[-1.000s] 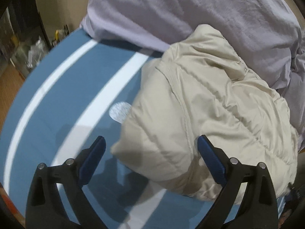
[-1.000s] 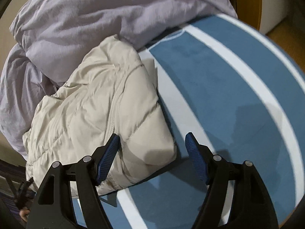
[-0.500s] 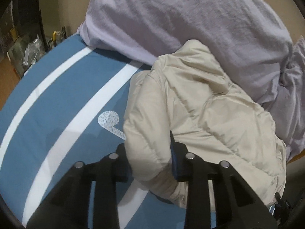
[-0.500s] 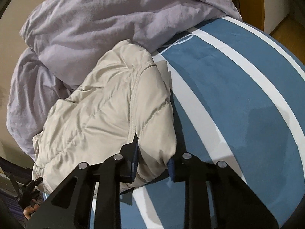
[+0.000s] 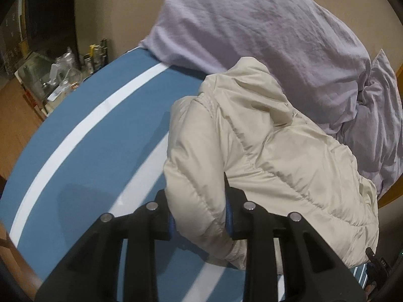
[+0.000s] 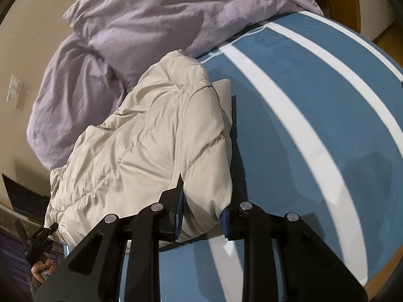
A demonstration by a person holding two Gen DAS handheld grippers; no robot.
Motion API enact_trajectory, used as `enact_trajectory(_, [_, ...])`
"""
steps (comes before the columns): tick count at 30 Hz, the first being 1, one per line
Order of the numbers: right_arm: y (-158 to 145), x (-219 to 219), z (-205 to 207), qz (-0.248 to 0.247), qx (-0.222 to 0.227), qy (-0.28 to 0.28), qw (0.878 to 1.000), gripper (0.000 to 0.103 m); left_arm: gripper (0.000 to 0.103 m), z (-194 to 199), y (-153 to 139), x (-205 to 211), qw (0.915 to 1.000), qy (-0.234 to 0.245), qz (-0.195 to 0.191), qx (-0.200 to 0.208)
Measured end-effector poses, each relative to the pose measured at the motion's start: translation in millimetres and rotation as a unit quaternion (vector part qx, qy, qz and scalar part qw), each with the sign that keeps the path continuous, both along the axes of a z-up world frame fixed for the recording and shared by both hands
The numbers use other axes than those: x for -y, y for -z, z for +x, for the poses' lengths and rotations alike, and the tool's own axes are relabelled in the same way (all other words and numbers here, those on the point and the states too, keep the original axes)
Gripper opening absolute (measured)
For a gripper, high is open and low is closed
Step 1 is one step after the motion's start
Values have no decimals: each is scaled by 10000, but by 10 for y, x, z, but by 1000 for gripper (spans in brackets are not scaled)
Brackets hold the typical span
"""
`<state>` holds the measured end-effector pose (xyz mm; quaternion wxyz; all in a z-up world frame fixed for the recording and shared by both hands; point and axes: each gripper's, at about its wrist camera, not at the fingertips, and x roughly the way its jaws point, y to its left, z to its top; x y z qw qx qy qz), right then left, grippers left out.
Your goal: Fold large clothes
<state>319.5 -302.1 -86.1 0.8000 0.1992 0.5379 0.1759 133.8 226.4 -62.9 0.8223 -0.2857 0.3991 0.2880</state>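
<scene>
With left tool [image 5: 199, 216] and right tool [image 6: 201, 216] both clamped on the puffy cream jacket [image 5: 264, 156] bunched on the blue striped bed [image 5: 95, 151], lift evenly, keeping both pinches deep against slippery fabric.

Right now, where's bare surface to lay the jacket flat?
Free: the blue white-striped bed cover left of the cream quilted puffer jacket in the left wrist view, and the same cover right of the jacket in the right wrist view. Crowded: the far side, where the lilac crumpled duvet is piled against the jacket.
</scene>
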Motion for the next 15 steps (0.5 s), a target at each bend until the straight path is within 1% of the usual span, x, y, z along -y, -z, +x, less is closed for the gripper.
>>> enact_trajectory(5, [-33, -18, -380, 33, -8, -202, 9998, 24, 29, -513, -15, 4, 9999, -113, -8, -1])
enact_trajectory(9, [-45, -34, -560, -106, 57, -405, 9991, 25, 31, -735, 14, -1, 9998, -172, -14, -64])
enact_trajectory(11, [-80, -42, -568, -247, 111, -459, 9986, 28, 33, -765, 35, 23, 9997, -231, 15, -117])
enact_trajectory(13, [-129, -48, -554, -437, 149, -451, 9979, 35, 40, -748, 29, 57, 9992, -312, 117, -206])
enact_trajectory(14, [-172, -48, -545, -585, 223, -407, 9972, 39, 42, -741, 26, 68, 9989, -349, 176, -269])
enact_trajectory(15, [-204, -38, -541, -715, 300, -356, 9964, 48, 47, -735, 25, 79, 9984, -385, 233, -332])
